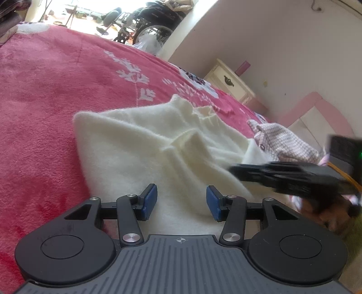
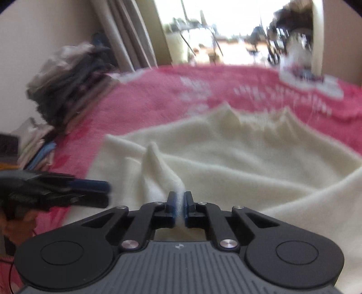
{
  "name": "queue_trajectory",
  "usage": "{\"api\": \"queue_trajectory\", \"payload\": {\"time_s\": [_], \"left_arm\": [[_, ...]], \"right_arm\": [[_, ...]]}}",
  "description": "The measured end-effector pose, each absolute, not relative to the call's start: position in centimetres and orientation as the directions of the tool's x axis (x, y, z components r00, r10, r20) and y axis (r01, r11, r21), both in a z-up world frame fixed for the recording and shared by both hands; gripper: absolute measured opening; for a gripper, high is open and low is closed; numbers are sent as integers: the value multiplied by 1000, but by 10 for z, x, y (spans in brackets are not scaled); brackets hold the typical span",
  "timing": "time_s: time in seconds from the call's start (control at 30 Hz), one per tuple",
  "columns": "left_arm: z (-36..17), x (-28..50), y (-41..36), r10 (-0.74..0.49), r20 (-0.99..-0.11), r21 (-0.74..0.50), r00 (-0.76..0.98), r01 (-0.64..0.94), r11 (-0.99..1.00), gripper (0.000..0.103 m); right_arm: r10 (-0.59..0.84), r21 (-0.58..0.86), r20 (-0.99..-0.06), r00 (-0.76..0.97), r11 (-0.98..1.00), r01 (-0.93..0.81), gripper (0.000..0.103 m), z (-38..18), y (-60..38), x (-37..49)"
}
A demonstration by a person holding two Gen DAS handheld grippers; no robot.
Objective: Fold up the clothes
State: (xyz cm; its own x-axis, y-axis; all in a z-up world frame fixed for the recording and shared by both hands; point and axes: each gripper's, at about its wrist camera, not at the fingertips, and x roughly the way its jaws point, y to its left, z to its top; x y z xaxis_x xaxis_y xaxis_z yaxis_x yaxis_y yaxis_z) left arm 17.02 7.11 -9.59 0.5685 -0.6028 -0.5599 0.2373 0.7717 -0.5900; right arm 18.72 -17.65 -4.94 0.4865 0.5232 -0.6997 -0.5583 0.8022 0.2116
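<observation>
A cream fleece garment (image 1: 144, 144) lies rumpled on a pink bedspread (image 1: 45, 90); it also shows in the right wrist view (image 2: 237, 158). My left gripper (image 1: 182, 202) is open, its blue pads apart just over the garment's near edge, holding nothing. My right gripper (image 2: 179, 208) is shut on a raised ridge of the cream garment, which pulls up into a fold. The right gripper shows blurred at the right of the left wrist view (image 1: 282, 176). The left gripper shows blurred at the left of the right wrist view (image 2: 67, 192).
A checked pink-and-white garment (image 1: 282, 140) lies beyond the cream one. A stack of folded dark clothes (image 2: 67, 90) sits at the bed's left side. A cream nightstand (image 1: 230, 83) and pink headboard (image 1: 316, 108) stand by the wall. A wheelchair (image 1: 149, 20) stands past the bed.
</observation>
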Motion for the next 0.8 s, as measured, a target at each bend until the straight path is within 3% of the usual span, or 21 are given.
{"api": "queue_trajectory", "payload": {"time_s": [0.1, 0.17, 0.3, 0.4, 0.5, 0.6, 0.7, 0.8], "left_arm": [[-94, 169, 88, -602, -542, -630, 586, 190, 753, 48], [-93, 169, 96, -596, -537, -644, 597, 167, 747, 48], [-91, 168, 103, -589, -540, -650, 601, 147, 745, 48], [-86, 167, 91, -620, -542, -635, 567, 207, 745, 48], [-81, 164, 70, -658, -554, -593, 510, 312, 742, 49], [-80, 164, 46, -679, -590, -543, 437, 407, 734, 51], [-83, 161, 25, -655, -646, -468, 391, 475, 745, 50], [-84, 153, 12, -621, -684, -395, 383, 521, 756, 44]], "right_arm": [[590, 187, -614, 524, 754, -629, 7, -21, -182, 141], [579, 89, -617, 534, 725, -683, 8, -12, -178, 104], [430, -202, -746, 510, 583, -787, 13, -40, -154, 29], [368, -167, -815, 447, 591, -789, 14, -66, -157, 3], [394, 36, -799, 455, 786, -617, 16, -66, -185, 11], [404, 304, -748, 526, 914, -270, 28, -73, -232, 31], [392, 545, -702, 594, 833, 93, 31, -85, -278, 50], [461, 723, -636, 618, 637, 268, 31, -112, -303, 62]]}}
